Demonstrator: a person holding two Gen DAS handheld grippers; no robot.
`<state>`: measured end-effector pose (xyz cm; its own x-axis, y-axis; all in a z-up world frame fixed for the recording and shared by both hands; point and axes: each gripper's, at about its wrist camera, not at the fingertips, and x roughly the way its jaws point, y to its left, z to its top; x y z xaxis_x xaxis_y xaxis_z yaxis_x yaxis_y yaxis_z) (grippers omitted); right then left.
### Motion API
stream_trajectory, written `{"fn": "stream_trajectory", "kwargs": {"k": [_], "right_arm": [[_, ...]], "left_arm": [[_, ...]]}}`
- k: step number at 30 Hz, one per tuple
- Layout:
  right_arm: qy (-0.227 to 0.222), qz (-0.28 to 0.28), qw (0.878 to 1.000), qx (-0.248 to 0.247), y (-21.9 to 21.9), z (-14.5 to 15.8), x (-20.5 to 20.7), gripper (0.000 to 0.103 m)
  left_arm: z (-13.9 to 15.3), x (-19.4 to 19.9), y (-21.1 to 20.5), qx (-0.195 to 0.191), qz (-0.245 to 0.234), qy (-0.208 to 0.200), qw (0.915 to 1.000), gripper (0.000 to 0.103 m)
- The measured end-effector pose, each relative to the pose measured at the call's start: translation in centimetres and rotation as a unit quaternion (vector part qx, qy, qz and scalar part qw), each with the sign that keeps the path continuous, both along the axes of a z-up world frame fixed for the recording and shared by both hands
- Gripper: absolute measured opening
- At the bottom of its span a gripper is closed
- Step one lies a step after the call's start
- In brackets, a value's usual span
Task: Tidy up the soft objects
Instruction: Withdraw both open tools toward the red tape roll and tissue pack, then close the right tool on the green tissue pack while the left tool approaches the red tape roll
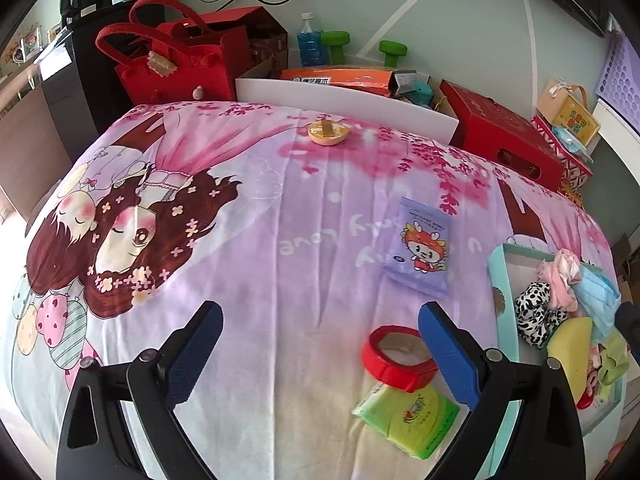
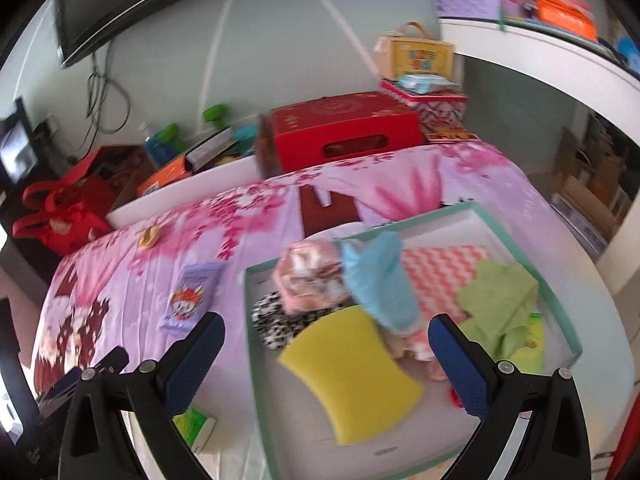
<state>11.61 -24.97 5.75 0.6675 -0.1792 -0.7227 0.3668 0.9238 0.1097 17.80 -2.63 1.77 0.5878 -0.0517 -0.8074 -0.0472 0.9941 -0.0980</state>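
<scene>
My left gripper (image 1: pixel 320 320) hangs open over the cartoon bedsheet (image 1: pixel 248 208), with nothing between its fingers. Just right of it lie a red tape roll (image 1: pixel 396 356) and a green tissue pack (image 1: pixel 406 412). Farther off is a purple wipes pack (image 1: pixel 418 250). My right gripper (image 2: pixel 326 324) is open and empty above a teal-rimmed box (image 2: pixel 492 220). In the box are a yellow sponge (image 2: pixel 352 372), a blue cloth (image 2: pixel 384 284), a pink cloth (image 2: pixel 308 276), a leopard-print scrunchie (image 2: pixel 276 320) and a green cloth (image 2: pixel 500 300).
A small round orange object (image 1: pixel 328 132) lies near the sheet's far edge. Behind the bed stand a white board (image 1: pixel 344 100), a red felt bag (image 1: pixel 176 64), a red carton (image 1: pixel 504 136), green dumbbells (image 1: pixel 336 46) and a blue bottle (image 1: pixel 310 42).
</scene>
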Motion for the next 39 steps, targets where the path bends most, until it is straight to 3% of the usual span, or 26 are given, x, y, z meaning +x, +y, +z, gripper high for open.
{"fn": "stream_trajectory", "kwargs": {"k": [8,14,19,39], "right_arm": [[0.019,0.035,0.999,-0.003,2.8,-1.0,0.9,0.103],[0.038,0.067,0.997,-0.008,5.0,-2.0,1.5,0.103],[0.051,0.085,0.995,-0.016,6.5,-2.6,1.7,0.103],[0.111,0.171,0.979,-0.029,11.1,-5.4,2.6,0.103]], "left_arm": [[-0.7,-0.2,1.4,-0.012,-0.005,0.016,0.9998,0.098],[-1.0,-0.4,3.4,-0.043,0.012,0.028,0.9986,0.098],[-1.7,-0.6,4.3,-0.025,0.015,0.043,0.9987,0.098],[-4.3,-0.5,7.8,-0.042,0.036,0.085,0.9948,0.098]]}}
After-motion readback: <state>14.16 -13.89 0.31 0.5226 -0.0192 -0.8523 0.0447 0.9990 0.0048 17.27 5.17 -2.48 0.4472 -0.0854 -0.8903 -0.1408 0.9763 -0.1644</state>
